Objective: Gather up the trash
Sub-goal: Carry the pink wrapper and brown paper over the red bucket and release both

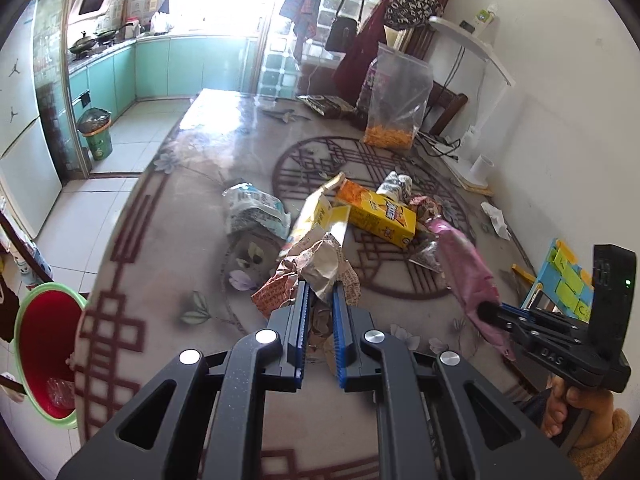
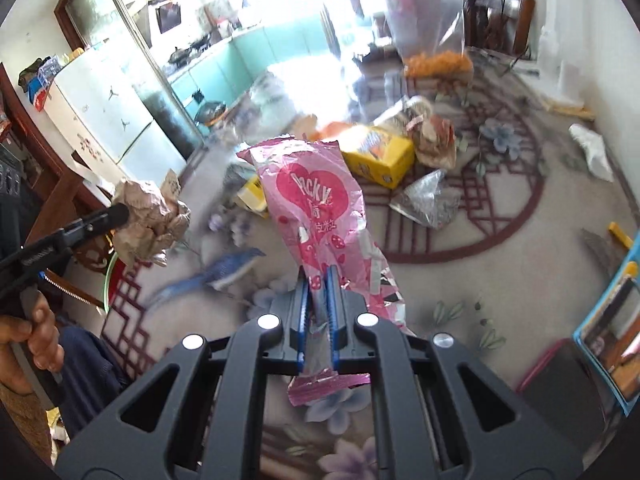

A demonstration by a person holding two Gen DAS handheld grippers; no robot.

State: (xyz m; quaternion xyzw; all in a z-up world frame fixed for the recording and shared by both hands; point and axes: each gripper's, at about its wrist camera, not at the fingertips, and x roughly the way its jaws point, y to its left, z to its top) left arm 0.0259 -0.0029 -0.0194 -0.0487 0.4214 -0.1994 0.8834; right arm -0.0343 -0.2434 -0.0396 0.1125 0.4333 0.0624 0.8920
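My left gripper is shut on a crumpled brown paper wrapper, lifted over the patterned table; the same paper ball shows at the left of the right wrist view with the left gripper on it. My right gripper is shut on a pink Pocky wrapper, raised above the table. In the left wrist view that pink wrapper hangs from the right gripper at the right. A red bin with a green rim stands below the table's left edge.
More litter lies on the table: a yellow snack box, an opened yellow carton, a white-blue packet, a silver foil wrapper, white tissue. A clear bag of orange snacks stands farther back. A green bin is in the kitchen.
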